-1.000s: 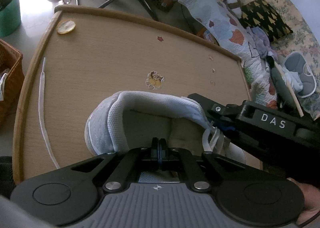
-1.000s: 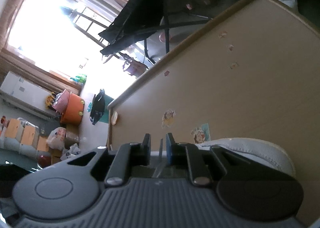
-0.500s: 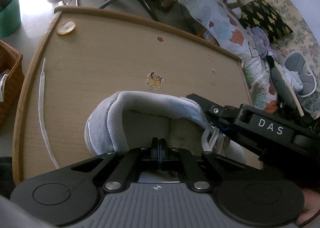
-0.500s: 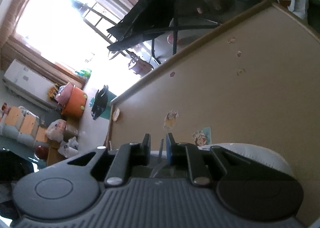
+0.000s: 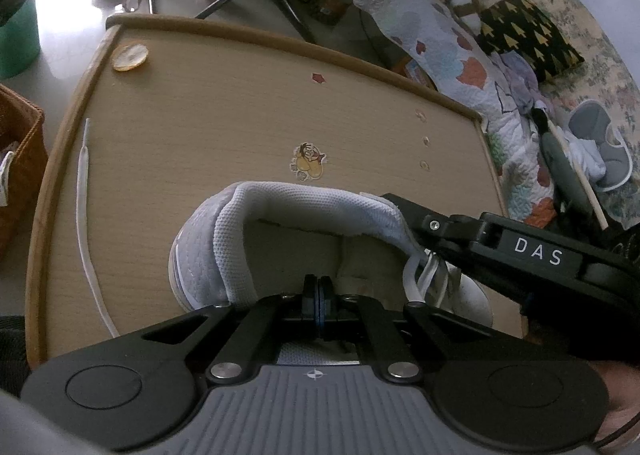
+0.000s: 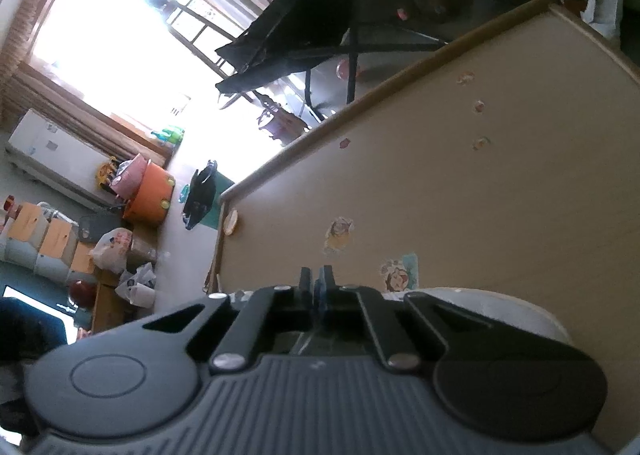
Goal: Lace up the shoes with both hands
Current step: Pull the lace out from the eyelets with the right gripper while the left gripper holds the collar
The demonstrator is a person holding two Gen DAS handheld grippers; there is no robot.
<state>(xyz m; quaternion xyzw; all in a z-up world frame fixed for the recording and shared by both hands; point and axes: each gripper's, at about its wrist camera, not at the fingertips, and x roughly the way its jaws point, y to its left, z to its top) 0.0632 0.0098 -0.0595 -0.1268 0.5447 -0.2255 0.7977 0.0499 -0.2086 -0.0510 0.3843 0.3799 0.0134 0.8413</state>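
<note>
A pale grey-white mesh shoe point(image 5: 256, 239) sits on the wooden table point(image 5: 224, 123), low in the left wrist view around six o'clock from the table's middle, its padded collar curving open toward the camera and the tan insole showing inside. White laces point(image 5: 424, 275) run through the eyelets at its four o'clock side. The left gripper point(image 5: 320, 295) has its jaws pinched together on the shoe's near rim — the mesh edge disappears under the fingers there. The right gripper point(image 5: 412, 215), a black body marked DAS, comes in from three o'clock with its tip against the far collar just above the laces; in its own view the right gripper point(image 6: 317, 285) has its jaws nearly together with a thin pale strip between them, which looks like lace, though that cannot be told for sure. A second, loose white lace point(image 5: 84, 223) lies in a long curve along the table's nine o'clock edge, well apart from the shoe. A cartoon sticker point(image 5: 308, 167) sits just beyond the shoe at twelve o'clock, and a round yellowish disc point(image 5: 130, 57) lies near the table's eleven o'clock corner. Off the table are a green bucket point(image 5: 18, 39) and a wicker basket point(image 5: 20, 159) at nine to ten o'clock, and a patterned quilt point(image 5: 436, 47) and a dark cushion point(image 5: 528, 39) at two o'clock.
</note>
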